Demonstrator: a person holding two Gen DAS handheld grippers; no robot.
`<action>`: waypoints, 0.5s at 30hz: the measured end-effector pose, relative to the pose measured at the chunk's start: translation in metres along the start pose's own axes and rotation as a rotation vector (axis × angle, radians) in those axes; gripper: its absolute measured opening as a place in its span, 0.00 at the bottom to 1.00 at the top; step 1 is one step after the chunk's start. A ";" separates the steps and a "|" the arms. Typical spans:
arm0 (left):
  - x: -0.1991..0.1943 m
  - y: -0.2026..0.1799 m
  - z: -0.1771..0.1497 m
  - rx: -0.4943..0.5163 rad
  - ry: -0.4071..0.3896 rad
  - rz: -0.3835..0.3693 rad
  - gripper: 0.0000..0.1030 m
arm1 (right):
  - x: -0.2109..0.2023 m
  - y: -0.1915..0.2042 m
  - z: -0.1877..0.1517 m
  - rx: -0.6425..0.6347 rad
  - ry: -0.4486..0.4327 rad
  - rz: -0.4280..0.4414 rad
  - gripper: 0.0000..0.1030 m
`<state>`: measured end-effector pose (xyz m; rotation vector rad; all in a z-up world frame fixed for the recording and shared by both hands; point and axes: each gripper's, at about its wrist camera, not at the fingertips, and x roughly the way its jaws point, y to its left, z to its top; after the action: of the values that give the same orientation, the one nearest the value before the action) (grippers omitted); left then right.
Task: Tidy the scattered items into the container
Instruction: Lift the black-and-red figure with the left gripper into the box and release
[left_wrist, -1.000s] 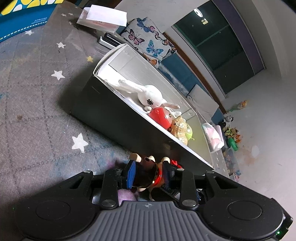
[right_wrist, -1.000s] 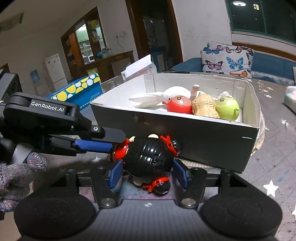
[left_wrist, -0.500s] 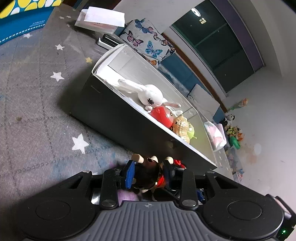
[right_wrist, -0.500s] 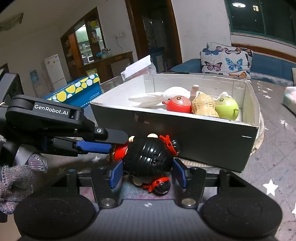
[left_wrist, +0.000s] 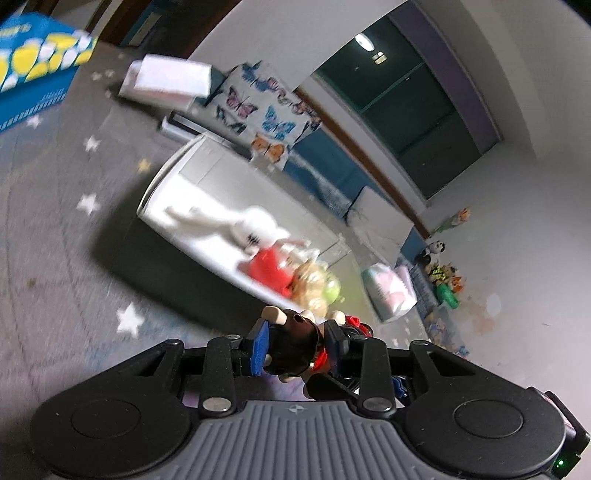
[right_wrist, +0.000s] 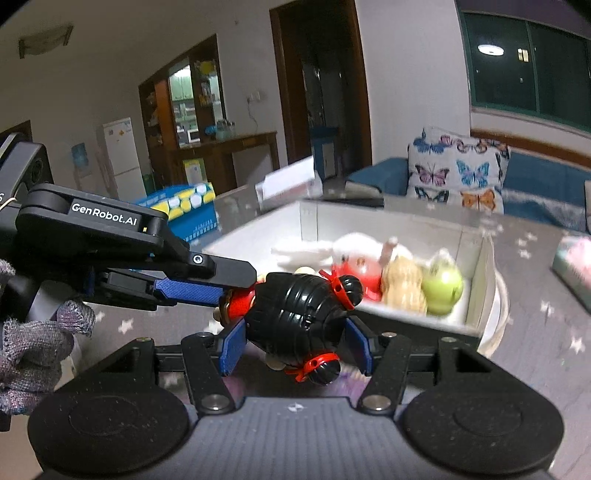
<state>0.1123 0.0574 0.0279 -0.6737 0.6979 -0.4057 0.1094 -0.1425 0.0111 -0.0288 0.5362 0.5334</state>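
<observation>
I had one black toy figure (right_wrist: 299, 317) clamped between both claws: my right gripper (right_wrist: 295, 341) pinched its ribbed body with blue pads (right_wrist: 232, 345) on each side, and my left gripper (left_wrist: 295, 345) was closed on its red-and-tan end, reaching in from the left in the right wrist view (right_wrist: 225, 295). Just ahead of both claws sat one open box (right_wrist: 476, 284), holding four toys that I could count: one white rabbit (right_wrist: 354, 245), one red ball-shaped toy (right_wrist: 360, 271), one peanut toy (right_wrist: 402, 282), one green apple toy (right_wrist: 441, 286). Beyond the box lay one butterfly cushion (right_wrist: 456, 171). A gloved hand (right_wrist: 33, 343) gripped the left tool.
</observation>
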 end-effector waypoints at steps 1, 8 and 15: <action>0.000 -0.002 0.003 0.004 -0.006 -0.002 0.33 | 0.000 -0.001 0.005 -0.005 -0.006 -0.001 0.57; 0.013 -0.010 0.032 0.024 -0.033 0.003 0.33 | 0.015 -0.010 0.034 -0.045 -0.022 -0.009 0.57; 0.034 0.003 0.053 -0.017 -0.040 0.019 0.33 | 0.045 -0.019 0.057 -0.082 0.009 -0.008 0.57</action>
<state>0.1740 0.0634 0.0411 -0.6894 0.6698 -0.3680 0.1787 -0.1277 0.0361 -0.1112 0.5226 0.5469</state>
